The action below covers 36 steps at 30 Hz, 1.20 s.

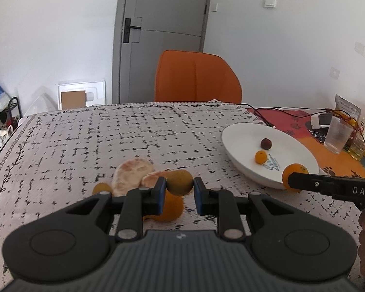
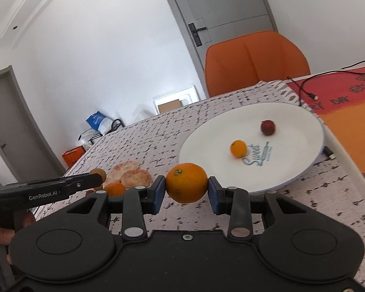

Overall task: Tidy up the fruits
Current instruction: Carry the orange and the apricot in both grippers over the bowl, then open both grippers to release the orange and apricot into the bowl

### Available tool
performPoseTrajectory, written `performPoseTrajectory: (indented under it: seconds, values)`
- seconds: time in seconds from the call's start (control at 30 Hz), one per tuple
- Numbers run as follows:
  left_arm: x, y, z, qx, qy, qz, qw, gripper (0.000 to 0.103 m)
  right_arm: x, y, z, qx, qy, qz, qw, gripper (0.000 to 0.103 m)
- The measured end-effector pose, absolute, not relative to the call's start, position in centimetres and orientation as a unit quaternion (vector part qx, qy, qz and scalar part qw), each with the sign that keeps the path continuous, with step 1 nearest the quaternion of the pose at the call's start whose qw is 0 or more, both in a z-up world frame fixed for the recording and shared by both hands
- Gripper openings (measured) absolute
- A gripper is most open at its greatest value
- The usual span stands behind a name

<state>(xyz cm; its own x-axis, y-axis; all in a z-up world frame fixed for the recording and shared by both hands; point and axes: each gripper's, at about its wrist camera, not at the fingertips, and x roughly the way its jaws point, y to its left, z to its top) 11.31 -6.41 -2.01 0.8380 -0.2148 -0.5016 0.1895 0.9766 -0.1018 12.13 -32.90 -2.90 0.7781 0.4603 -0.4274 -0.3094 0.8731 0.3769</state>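
Left gripper (image 1: 180, 192): jaws pinching olive-brown kiwi (image 1: 180, 182), raised over patterned tablecloth (image 1: 109, 131)
Right gripper (image 2: 187, 192): jaws pinching round orange (image 2: 187, 183), green stem scar facing up, just short of plate rim
Behind left gripper: second orange (image 1: 170, 208), peeled citrus segments (image 1: 131, 176) on cloth
Farther right: white plate (image 2: 292, 131) holding small orange fruit (image 2: 238, 148) and dark red fruit (image 2: 267, 127), apart
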Motion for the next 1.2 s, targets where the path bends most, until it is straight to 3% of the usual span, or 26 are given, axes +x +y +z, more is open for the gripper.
performPoseTrajectory:
  seconds: [1.0,1.2]
  values:
    - [14.5,-12.7,-1.5,0.008,0.258,-0.161,0.953,0.023,13.6,-37.7,-3.7,0.167,0.250,0.149,0.942,0.036]
    - [15.2,-13.5,-1.6,0.011,0.260,-0.169,0.951,0.023,13.4,-38.2,-3.6,0.165,0.236,0.139,0.948,0.042]
